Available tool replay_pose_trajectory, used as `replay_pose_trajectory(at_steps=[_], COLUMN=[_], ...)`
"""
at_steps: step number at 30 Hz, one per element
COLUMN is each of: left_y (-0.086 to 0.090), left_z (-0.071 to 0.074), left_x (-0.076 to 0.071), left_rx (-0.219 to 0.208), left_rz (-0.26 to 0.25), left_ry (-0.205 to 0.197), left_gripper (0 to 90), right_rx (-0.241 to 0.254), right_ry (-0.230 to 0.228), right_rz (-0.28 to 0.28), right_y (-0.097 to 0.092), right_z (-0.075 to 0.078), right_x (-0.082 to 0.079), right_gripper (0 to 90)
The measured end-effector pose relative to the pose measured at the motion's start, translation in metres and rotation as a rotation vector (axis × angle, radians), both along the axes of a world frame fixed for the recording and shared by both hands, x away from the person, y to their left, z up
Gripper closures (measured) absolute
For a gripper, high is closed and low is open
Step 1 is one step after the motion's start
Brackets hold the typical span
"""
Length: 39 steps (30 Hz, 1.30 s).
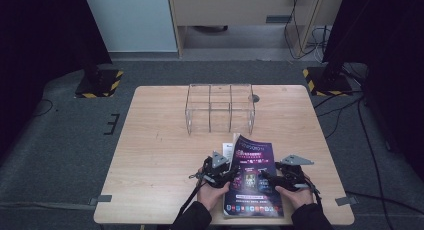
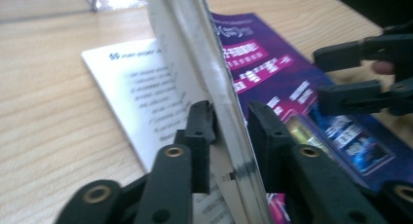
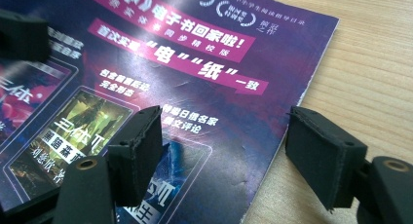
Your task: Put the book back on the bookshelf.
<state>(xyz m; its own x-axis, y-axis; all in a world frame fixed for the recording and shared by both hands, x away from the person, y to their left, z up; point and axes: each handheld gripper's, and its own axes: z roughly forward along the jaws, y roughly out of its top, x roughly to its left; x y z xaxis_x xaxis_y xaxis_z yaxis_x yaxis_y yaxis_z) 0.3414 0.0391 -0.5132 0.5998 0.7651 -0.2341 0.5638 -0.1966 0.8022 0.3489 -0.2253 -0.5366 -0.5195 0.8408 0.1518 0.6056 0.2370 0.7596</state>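
**Magazine lifted at its left edge, near the table's front**

The magazine [image 1: 252, 177] lies near the front edge of the wooden table [image 1: 160, 155], right of centre, its long axis running from the person toward the clear rack, tilted slightly so the far end leans left. Its title end points away from the person. The left edge is raised off the table, and a white printed sheet [image 2: 141, 97] lies flat under that raised side.

In the left gripper view the raised cover stands nearly edge-on and blurred, so its print there is unreadable; the magazine's near end is cut off by the frame. The bottom corner in the high view sits between the 2 sleeves.

The cover is glossy purple with pink banners, white Chinese lettering and small framed pictures.

The left gripper [image 2: 229, 119] has its 2 jaws narrowly parted on either side of the raised cover edge; whether they press it cannot be told. The right gripper [image 3: 224, 151] hovers wide open over the magazine's right edge, 1 jaw above the cover, 1 above bare wood, holding nothing.

Beyond stands a clear acrylic rack [image 1: 220, 109] with 3 compartments, well apart from the magazine.
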Motion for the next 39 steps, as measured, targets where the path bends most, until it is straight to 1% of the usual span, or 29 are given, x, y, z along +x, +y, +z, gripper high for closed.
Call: replay_pose_trajectory(at_steps=[3,4,7,9,11,13,15,16,17,18,19,28,29,30,32,39], left_y=[-0.005,-0.005,-0.003,-0.002,-0.002,-0.001,0.0,0.0,0.001,0.001,0.002,0.006,0.006,0.008,0.01,0.018], left_z=[0.004,0.004,0.005,0.007,0.008,0.012,0.014,0.014,0.017,0.017,0.02,0.035,0.035,0.039,0.042,0.052], left_x=[-0.003,-0.004,-0.004,-0.004,-0.004,-0.005,-0.005,-0.005,-0.006,-0.006,-0.008,-0.019,-0.019,-0.021,-0.023,-0.027], left_rx=[0.034,0.034,-0.001,-0.022,-0.029,-0.054,-0.068,-0.068,-0.083,-0.083,-0.1,-0.139,-0.139,-0.15,-0.164,-0.2], left_rz=[-0.007,-0.007,-0.006,-0.011,-0.014,-0.018,-0.018,-0.018,-0.019,-0.019,-0.022,-0.04,-0.04,-0.04,-0.042,-0.038], left_ry=[-0.03,-0.034,-0.028,-0.029,-0.03,-0.031,-0.035,-0.035,-0.041,-0.041,-0.05,-0.102,-0.102,-0.113,-0.122,-0.152], left_gripper=[79.3,79.7,81.0,82.0,82.5,82.9,83.4,83.7,83.8,83.8,83.9,84.1,84.1,84.1,84.1,84.2], right_rx=[0.001,0.006,0.023,0.047,0.05,0.068,0.076,0.076,0.087,0.091,0.097,0.154,0.161,0.173,0.185,0.223], right_ry=[-0.002,0.001,0.008,0.011,0.01,0.013,0.003,0.003,-0.006,-0.012,-0.016,-0.051,-0.055,-0.056,-0.064,-0.069], right_rz=[0.002,0.0,0.002,0.0,0.002,0.009,0.015,0.015,0.013,0.019,0.014,-0.001,0.001,-0.002,0.002,0.028], right_y=[0.0,0.0,-0.002,-0.003,-0.004,-0.005,-0.005,-0.005,-0.006,-0.007,-0.008,-0.019,-0.019,-0.019,-0.02,-0.018], right_z=[0.0,0.0,0.0,0.0,0.0,0.0,0.002,0.002,0.004,0.005,0.006,0.017,0.018,0.019,0.021,0.028], right_x=[0.0,0.0,0.001,0.0,0.0,-0.001,-0.002,-0.002,-0.003,-0.003,-0.003,-0.004,-0.004,-0.004,-0.005,-0.006], right_gripper=[29.5,29.4,28.6,27.6,27.0,24.5,23.4,23.4,22.2,21.8,21.2,17.8,17.4,17.4,17.2,15.2])
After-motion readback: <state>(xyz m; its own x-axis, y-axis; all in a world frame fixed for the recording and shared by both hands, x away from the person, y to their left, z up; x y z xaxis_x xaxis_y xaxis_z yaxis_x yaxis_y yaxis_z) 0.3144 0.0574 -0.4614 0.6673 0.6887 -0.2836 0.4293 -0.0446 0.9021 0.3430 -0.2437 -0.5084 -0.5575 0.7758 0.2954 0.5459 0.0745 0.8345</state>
